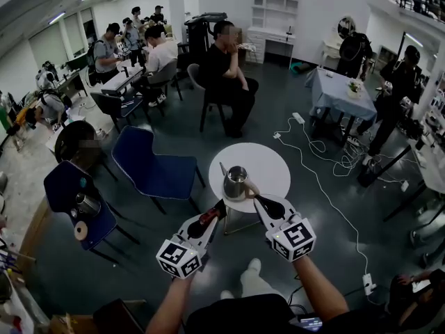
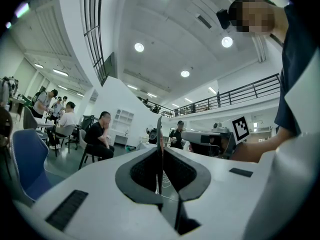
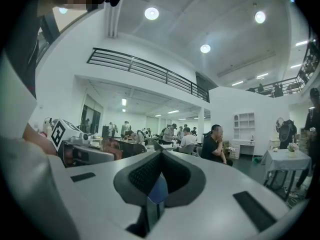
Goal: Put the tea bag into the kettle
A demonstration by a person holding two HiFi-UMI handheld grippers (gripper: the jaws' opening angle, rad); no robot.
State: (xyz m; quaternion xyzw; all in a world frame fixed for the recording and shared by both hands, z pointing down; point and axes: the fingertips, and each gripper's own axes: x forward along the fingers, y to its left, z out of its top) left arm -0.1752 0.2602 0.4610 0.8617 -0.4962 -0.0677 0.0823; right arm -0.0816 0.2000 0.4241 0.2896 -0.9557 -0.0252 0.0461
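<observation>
Left gripper [image 1: 221,205] and right gripper [image 1: 256,199], two in all, hovering closed by one kettle [image 1: 235,183]
Both are holding their jaws pressed together with nothing between them. The kettle is standing on one round table [image 1: 272,165] just past their tips, with two blue chairs [image 1: 156,162] sitting to the left. The tea bag is not showing in any view.

A round white surface [image 1: 270,164] stood on the grey floor. Two blue chairs [image 1: 154,164] [image 1: 75,199] sat to its left. A person in black [image 1: 226,75] sat beyond, near a cloth-covered table [image 1: 341,92].
</observation>
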